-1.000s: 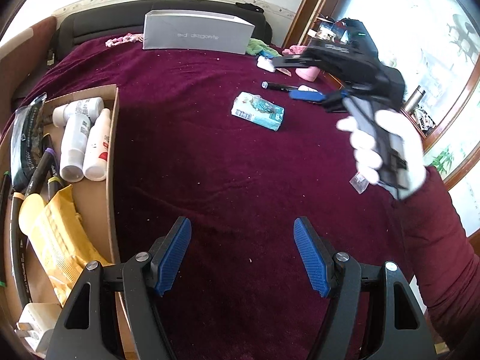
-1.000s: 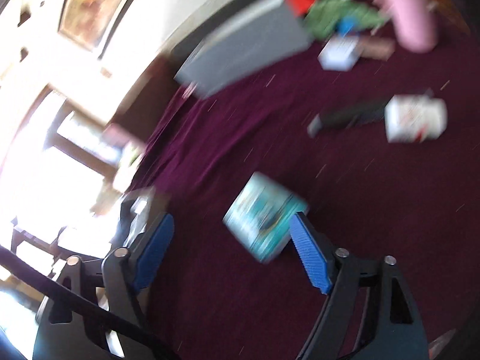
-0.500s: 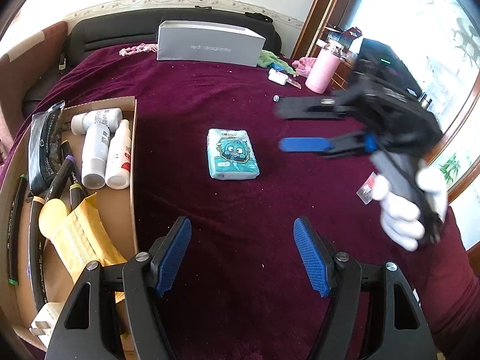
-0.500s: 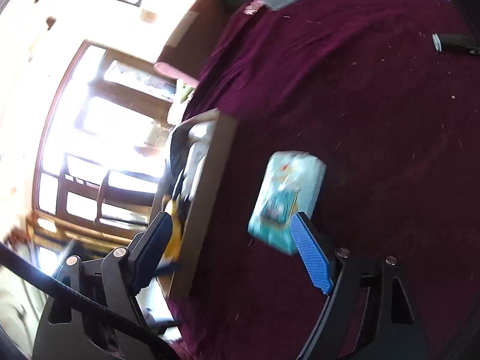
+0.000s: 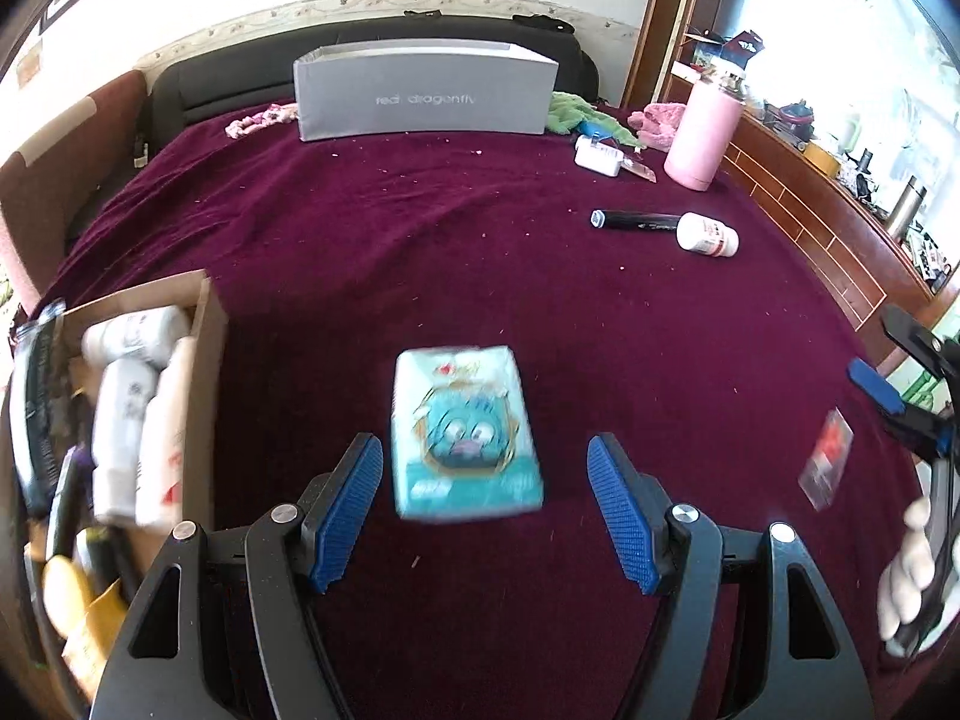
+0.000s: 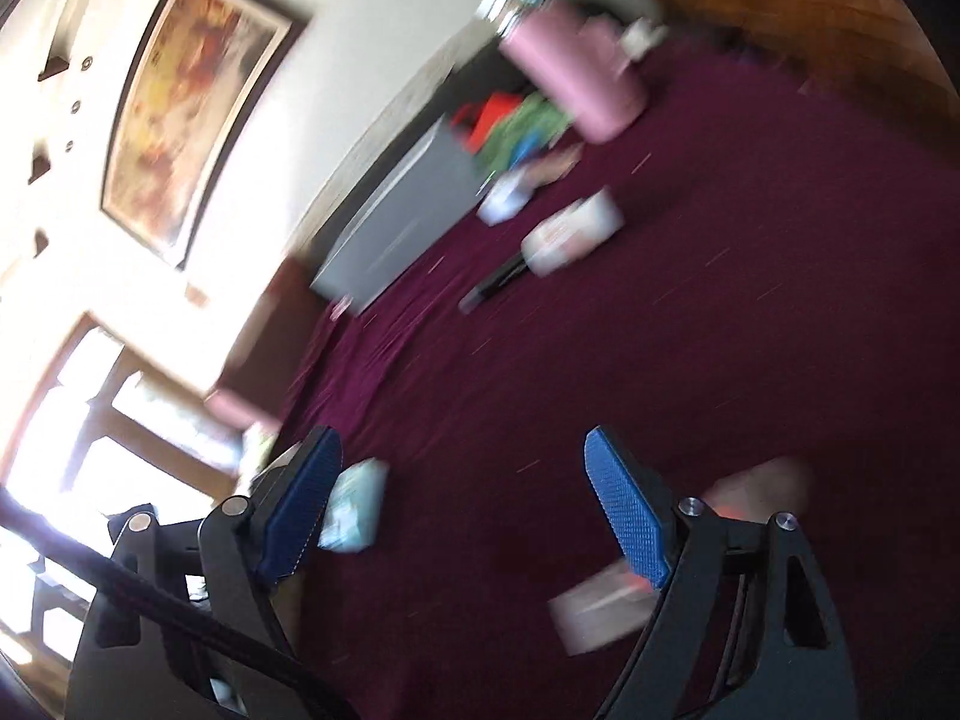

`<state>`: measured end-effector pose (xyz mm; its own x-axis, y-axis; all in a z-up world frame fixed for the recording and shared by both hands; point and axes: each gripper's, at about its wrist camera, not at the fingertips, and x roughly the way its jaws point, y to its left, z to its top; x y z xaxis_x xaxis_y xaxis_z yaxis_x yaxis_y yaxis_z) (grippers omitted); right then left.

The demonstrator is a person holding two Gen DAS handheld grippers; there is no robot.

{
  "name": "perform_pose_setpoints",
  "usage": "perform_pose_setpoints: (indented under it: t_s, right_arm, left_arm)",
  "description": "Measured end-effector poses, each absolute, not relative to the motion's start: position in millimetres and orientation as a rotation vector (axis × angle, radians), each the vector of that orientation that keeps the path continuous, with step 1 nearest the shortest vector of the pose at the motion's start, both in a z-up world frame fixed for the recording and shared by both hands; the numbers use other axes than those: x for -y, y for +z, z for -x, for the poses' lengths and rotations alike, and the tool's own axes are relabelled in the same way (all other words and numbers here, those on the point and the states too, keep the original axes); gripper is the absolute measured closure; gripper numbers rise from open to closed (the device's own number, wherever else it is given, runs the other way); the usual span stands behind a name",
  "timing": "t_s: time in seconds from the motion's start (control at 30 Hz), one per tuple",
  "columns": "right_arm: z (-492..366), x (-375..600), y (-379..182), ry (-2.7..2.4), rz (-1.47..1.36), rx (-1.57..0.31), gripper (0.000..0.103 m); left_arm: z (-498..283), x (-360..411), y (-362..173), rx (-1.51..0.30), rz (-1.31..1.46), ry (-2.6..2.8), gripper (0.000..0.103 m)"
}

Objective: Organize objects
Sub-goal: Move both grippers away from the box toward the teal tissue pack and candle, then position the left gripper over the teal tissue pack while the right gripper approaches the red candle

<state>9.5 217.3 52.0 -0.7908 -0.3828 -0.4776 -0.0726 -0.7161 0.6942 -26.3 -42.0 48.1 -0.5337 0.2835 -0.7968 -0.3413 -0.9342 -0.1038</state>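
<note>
A teal tissue pack (image 5: 465, 435) lies flat on the maroon cloth (image 5: 480, 252), just ahead of my left gripper (image 5: 485, 507), which is open and empty with the pack between its blue pads. My right gripper (image 6: 459, 507) is open and empty; it also shows at the right edge of the left wrist view (image 5: 900, 390). In the blurred right wrist view the tissue pack (image 6: 354, 507) sits by the left pad. A cardboard box (image 5: 201, 396) at the left holds white bottles (image 5: 135, 420), pens and a yellow packet.
A grey box (image 5: 420, 93) stands at the back. A pink bottle (image 5: 702, 138), white charger (image 5: 597, 153), black marker (image 5: 639, 221) and white pill bottle (image 5: 708, 234) lie at the right. A small clear packet (image 5: 831, 465) lies near the right edge.
My left gripper has moved up to the tissue pack, which now lies between its pads. My right gripper has let the pack go and pulled away to the right.
</note>
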Motion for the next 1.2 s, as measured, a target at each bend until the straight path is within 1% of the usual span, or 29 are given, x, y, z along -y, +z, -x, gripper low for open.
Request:
perform_pose_setpoints:
  t_s: [0.07,0.2,0.3,0.33,0.37,0.4,0.43,0.47,0.53,0.87,1.2]
  right_arm:
    - [-13,-225,49,-2.654,-0.883,1.099,0.019]
    - [-4,-229,40,-2.625,-0.896,1.159,0.019]
    - [-11,-245,39,-2.606,-0.878,1.183,0.019]
    - [-9,-246,37,-2.597,-0.876,1.194,0.019]
    - [-18,-247,40,-2.592,-0.876,1.198,0.019]
    - [-16,-247,39,-2.585,-0.879,1.203,0.019]
    - [-23,-250,40,-2.579,-0.883,1.203,0.019]
    - [-25,-250,39,-2.572,-0.889,1.206,0.019]
    - [-25,-250,35,-2.555,-0.905,1.215,0.019]
    - [-27,-250,30,-2.562,-0.944,1.232,0.019]
    - [-29,-252,27,-2.58,-0.98,1.246,0.019]
  left_arm:
    - [30,33,43,-0.145,1.256,2.488,0.038]
    - [41,14,30,-0.259,1.268,2.497,0.038]
    - [43,9,25,-0.29,1.255,2.496,0.039]
    - [41,10,26,-0.291,1.243,2.488,0.041]
    - [40,9,27,-0.289,1.238,2.486,0.046]
    - [37,10,29,-0.303,1.233,2.492,0.062]
    - [35,9,30,-0.33,1.232,2.501,0.075]
    - [33,9,31,-0.338,1.23,2.496,0.075]
    - [27,10,33,-0.342,1.235,2.491,0.081]
    - [-13,13,38,-0.371,1.204,2.477,0.081]
    - [-18,12,39,-0.388,1.195,2.469,0.081]
